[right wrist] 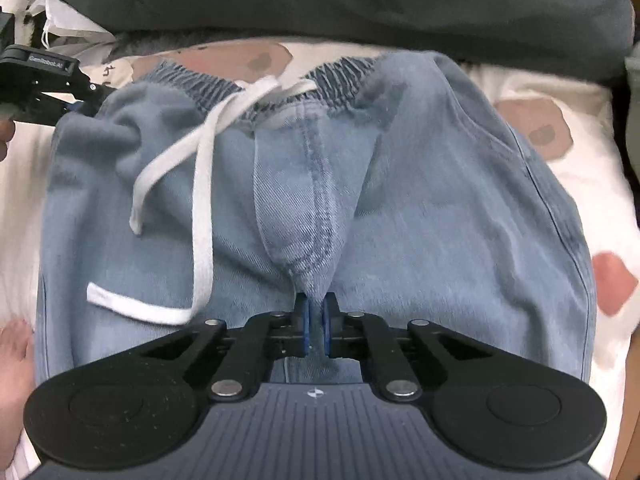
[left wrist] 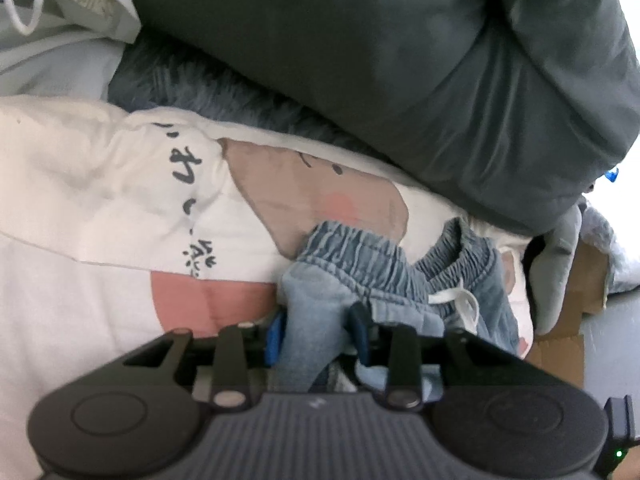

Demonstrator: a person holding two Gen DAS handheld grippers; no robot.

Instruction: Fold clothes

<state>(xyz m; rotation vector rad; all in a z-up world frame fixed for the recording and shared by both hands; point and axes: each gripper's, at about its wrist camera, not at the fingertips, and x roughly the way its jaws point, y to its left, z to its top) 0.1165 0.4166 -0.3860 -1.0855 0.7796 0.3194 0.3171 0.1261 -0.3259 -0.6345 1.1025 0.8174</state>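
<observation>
The light blue denim trousers (right wrist: 420,200) lay front-up on a white printed bedcover (left wrist: 80,184), their gathered elastic waistband and white drawstring (right wrist: 204,200) toward a dark grey duvet. The right hand-held gripper (right wrist: 316,320) was nearly shut, pinching the stitched crotch seam, and the left hand-held gripper (left wrist: 316,332) was clamped on a thick bunch of cloth at a waist corner, probably so the soft fabric could be lifted and doubled

- The jeans (right wrist: 420,184) are light blue denim, matt, with a fine diagonal weave and raised stitched seams.
- Their drawstring (right wrist: 202,184) is flat white woven cloth.
- The quilt (left wrist: 80,184) is soft, smooth printed cloth.
- The dark grey duvet (left wrist: 360,60) is matt, puffy fabric.
- The right gripper (right wrist: 315,330) is matt black plastic, with blue pads and shiny metal pivot pins.
- The cardboard box (left wrist: 580,280) is plain brown.
</observation>
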